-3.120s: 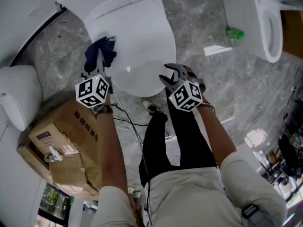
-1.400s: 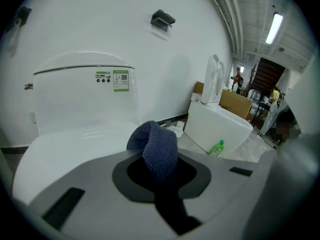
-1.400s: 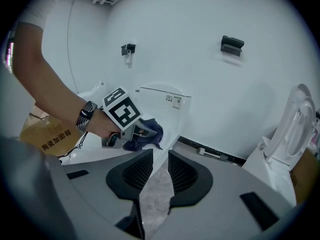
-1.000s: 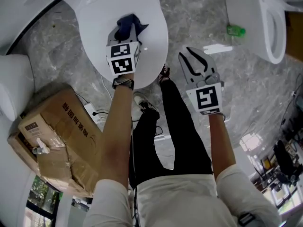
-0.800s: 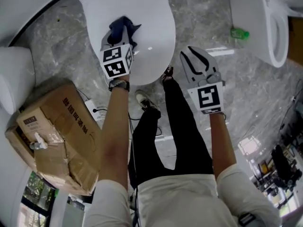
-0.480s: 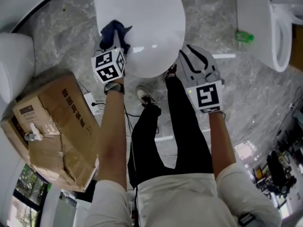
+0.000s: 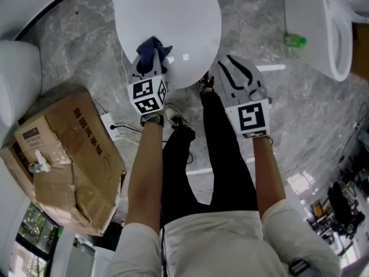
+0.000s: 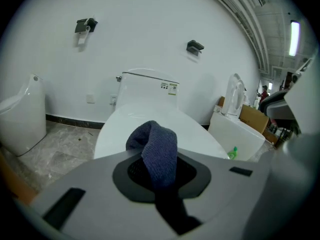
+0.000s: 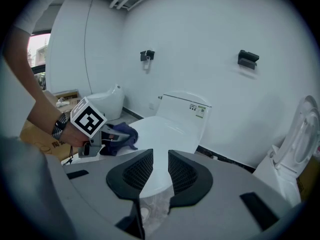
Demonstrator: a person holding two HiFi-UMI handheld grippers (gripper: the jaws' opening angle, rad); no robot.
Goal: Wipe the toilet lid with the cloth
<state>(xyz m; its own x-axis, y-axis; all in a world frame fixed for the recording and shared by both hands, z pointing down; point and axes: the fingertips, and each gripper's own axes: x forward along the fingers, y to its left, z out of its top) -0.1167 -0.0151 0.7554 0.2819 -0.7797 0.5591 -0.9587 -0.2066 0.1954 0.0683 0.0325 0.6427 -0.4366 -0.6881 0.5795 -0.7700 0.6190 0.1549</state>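
Note:
The white closed toilet lid (image 7: 170, 22) fills the top middle of the head view. My left gripper (image 7: 151, 62) is shut on a dark blue cloth (image 7: 153, 49) and presses it onto the lid's near left part, close to the front rim. In the left gripper view the cloth (image 8: 159, 151) bulges up between the jaws, with the lid (image 8: 125, 126) behind it. My right gripper (image 7: 233, 74) hovers over the floor beside the lid's front right rim. Its jaws stand slightly apart with nothing between them (image 9: 160, 171); the right gripper view also shows the cloth (image 9: 124, 134) on the lid (image 9: 165, 129).
A crumpled cardboard box (image 7: 63, 154) lies at the left, with a cable and plug (image 7: 115, 128) beside it. A second toilet with raised seat (image 7: 326, 22) and a green bottle (image 7: 294, 40) are at the upper right. A white fixture (image 7: 17, 79) stands at far left. The person's legs are below the lid.
The left gripper has dragged the cloth from the middle of the lid out to its left edge and then toward the front rim. The right gripper has stayed by the front right rim.

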